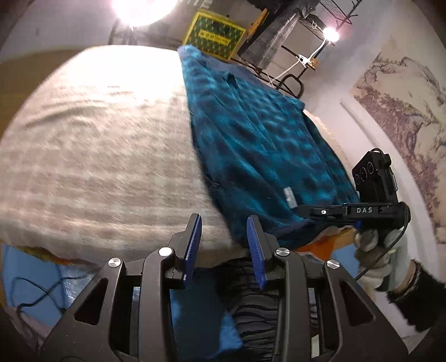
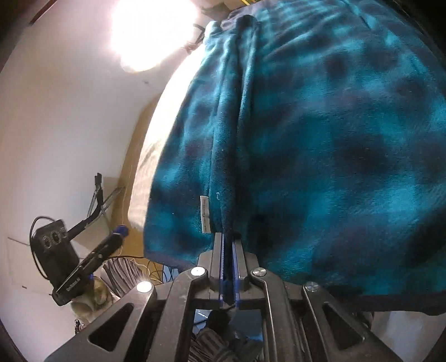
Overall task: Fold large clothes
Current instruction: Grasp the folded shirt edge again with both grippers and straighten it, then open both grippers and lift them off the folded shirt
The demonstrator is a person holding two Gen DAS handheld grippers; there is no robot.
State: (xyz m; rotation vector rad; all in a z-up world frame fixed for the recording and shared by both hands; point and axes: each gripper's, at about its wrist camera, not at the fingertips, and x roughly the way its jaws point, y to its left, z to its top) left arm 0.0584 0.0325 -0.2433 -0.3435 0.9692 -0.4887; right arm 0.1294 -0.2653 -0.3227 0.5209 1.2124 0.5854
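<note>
A large blue and dark-patterned fleece garment (image 1: 256,139) lies along the right side of a bed covered by a cream blanket (image 1: 97,156). It fills the right wrist view (image 2: 320,139). My left gripper (image 1: 224,222) is open and empty, just off the bed's near edge, left of the garment's hem. My right gripper (image 2: 228,239) is shut on a fold at the garment's hem, beside a small white label (image 2: 205,214). The right gripper also shows in the left wrist view (image 1: 309,211) at the garment's near right corner. The left gripper shows at the lower left in the right wrist view (image 2: 122,231).
A yellow and green box (image 1: 214,34) and a black wire rack (image 1: 306,41) stand beyond the bed's far end. Bright lamps (image 1: 145,8) glare above. A wall with a map-like hanging (image 1: 404,111) is on the right. Blue sheeting and cables (image 1: 41,286) lie below the bed edge.
</note>
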